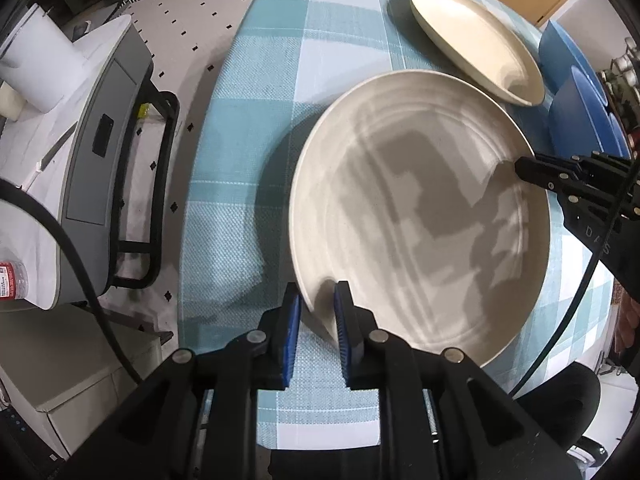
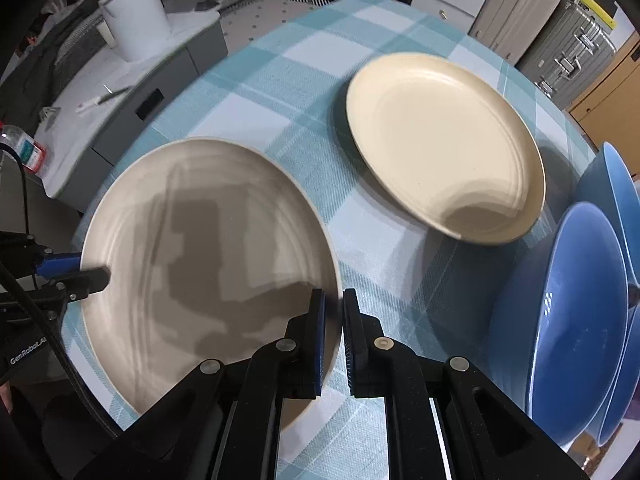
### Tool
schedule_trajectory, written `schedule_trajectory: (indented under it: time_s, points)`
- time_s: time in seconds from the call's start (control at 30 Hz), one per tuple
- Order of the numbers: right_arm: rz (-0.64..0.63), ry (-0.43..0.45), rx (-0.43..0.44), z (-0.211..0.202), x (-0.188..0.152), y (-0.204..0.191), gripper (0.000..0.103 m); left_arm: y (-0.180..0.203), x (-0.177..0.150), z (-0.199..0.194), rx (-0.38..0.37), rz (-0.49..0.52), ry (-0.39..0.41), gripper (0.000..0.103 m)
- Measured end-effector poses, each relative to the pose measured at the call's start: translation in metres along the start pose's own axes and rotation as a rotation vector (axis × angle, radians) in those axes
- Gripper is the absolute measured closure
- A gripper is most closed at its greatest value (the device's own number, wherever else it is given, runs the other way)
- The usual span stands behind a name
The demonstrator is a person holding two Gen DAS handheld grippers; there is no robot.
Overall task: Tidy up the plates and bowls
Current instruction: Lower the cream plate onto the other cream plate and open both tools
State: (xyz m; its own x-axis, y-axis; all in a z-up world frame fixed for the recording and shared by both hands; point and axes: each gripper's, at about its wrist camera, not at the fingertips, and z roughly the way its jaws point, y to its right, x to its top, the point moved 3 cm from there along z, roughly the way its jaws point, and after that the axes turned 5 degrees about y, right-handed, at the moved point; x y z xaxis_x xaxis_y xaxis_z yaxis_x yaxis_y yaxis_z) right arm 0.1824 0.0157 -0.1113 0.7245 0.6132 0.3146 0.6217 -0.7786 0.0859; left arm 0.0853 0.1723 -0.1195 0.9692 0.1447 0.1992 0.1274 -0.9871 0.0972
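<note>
A large cream plate (image 1: 420, 216) (image 2: 208, 272) hangs tilted just above the teal checked tablecloth (image 1: 248, 120) (image 2: 260, 92), casting a shadow. My left gripper (image 1: 316, 292) (image 2: 96, 270) is shut on its near-left rim, which passes between the blue pads. On the opposite rim my right gripper (image 2: 334, 296) (image 1: 520, 168) is shut as well. A second cream plate (image 1: 476, 40) (image 2: 444, 148) lies flat farther back. Blue bowls (image 2: 580, 320) (image 1: 588, 108) sit nested at the table's right edge.
A grey-and-white side cabinet (image 1: 104, 152) (image 2: 132, 104) stands left of the table, with a white bucket (image 1: 36, 68) (image 2: 134, 16) and a water bottle (image 1: 12, 280) (image 2: 28, 148) on it. Suitcases (image 2: 568, 52) line the far wall. Cables hang by both grippers.
</note>
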Motion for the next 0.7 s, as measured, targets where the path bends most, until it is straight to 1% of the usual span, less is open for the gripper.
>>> schedule_trajectory:
  time_s: [0.27, 0.33, 0.37, 0.5, 0.53, 0.57, 0.63, 0.7]
  points:
    - [0.01, 0.025, -0.014, -0.001, -0.005, -0.001, 0.095, 0.003, -0.002, 0.0, 0.031, 0.005, 0.015, 0.082]
    - [0.007, 0.033, -0.019, -0.001, -0.006, -0.002, 0.094, 0.006, -0.003, 0.002, 0.019, 0.004, 0.012, 0.077]
    - [0.01, 0.037, -0.021, -0.001, -0.007, -0.002, 0.094, 0.008, -0.004, 0.003, 0.008, 0.002, 0.01, 0.071]
    - [0.023, 0.054, -0.022, -0.003, -0.011, -0.002, 0.093, 0.009, -0.008, 0.001, 0.002, -0.015, 0.045, 0.068]
    - [0.028, 0.06, -0.025, -0.004, -0.011, -0.001, 0.093, 0.009, -0.009, 0.001, 0.004, -0.02, 0.05, 0.067]
    - [0.035, 0.07, -0.034, -0.006, -0.012, 0.0, 0.09, 0.008, -0.009, 0.001, 0.005, -0.029, 0.056, 0.065]
    - [0.041, 0.107, -0.038, -0.013, -0.013, 0.001, 0.088, 0.005, -0.012, 0.0, 0.0, -0.047, 0.075, 0.065]
    - [0.035, 0.144, -0.037, -0.022, -0.014, -0.001, 0.082, 0.004, -0.014, -0.002, -0.003, -0.054, 0.095, 0.064]
